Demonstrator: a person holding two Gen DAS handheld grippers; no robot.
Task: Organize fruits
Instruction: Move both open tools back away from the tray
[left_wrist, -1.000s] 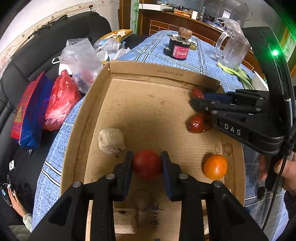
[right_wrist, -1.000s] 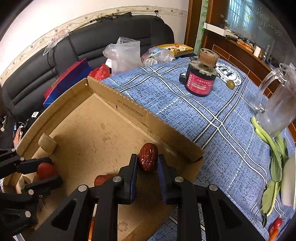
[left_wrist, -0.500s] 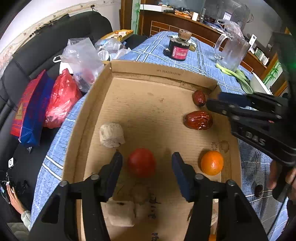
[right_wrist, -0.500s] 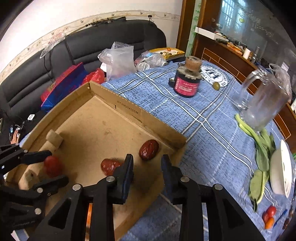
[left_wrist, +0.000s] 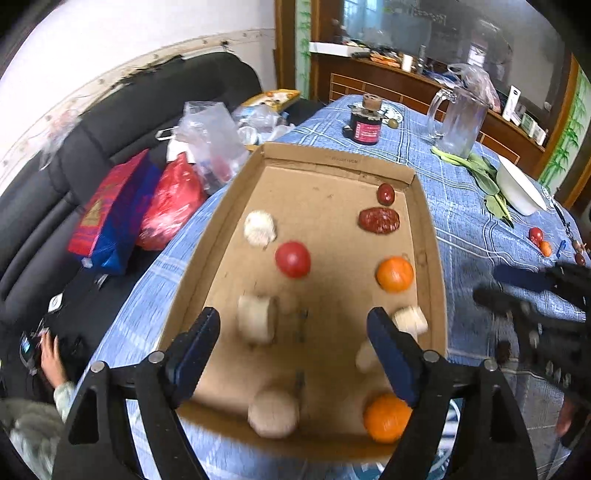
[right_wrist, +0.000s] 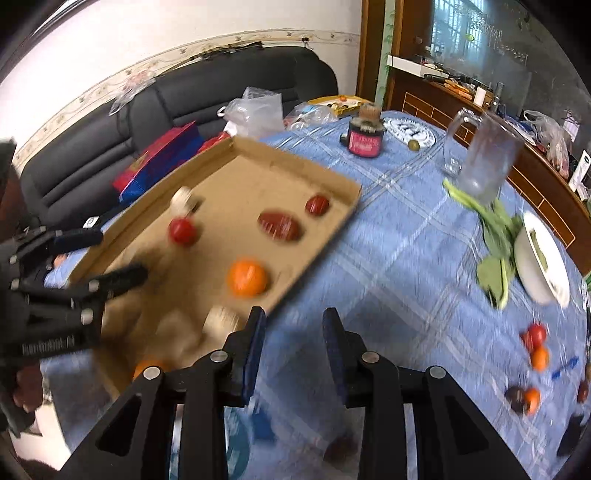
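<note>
Left claw (left_wrist: 293, 341): jaws apart, just been opening; nothing between the pads; hangs over the near end of the box (left_wrist: 430, 236).
Right claw (right_wrist: 293, 341): jaws partly apart, just been opening; nothing held; over the blue cloth of the desk (right_wrist: 402, 236), just off the box's near corner.
Tomato (left_wrist: 292, 259): in the box, at 12 o'clock from the left claw, free-standing. Judged soft-skinned and smooth; grip lightly across its widest girth.
Dates (left_wrist: 379, 220): two at the box's far right, lying near each other. Judged light, wrinkled, slightly yielding; take across the short axis.
Orange (left_wrist: 394, 274): right side of the box. Judged firm and round, liable to roll; centre the pads.
Loose fruit (right_wrist: 535, 345): on the desk at 3 o'clock from the right claw, well apart from the box; blurred, kinds uncertain.
</note>
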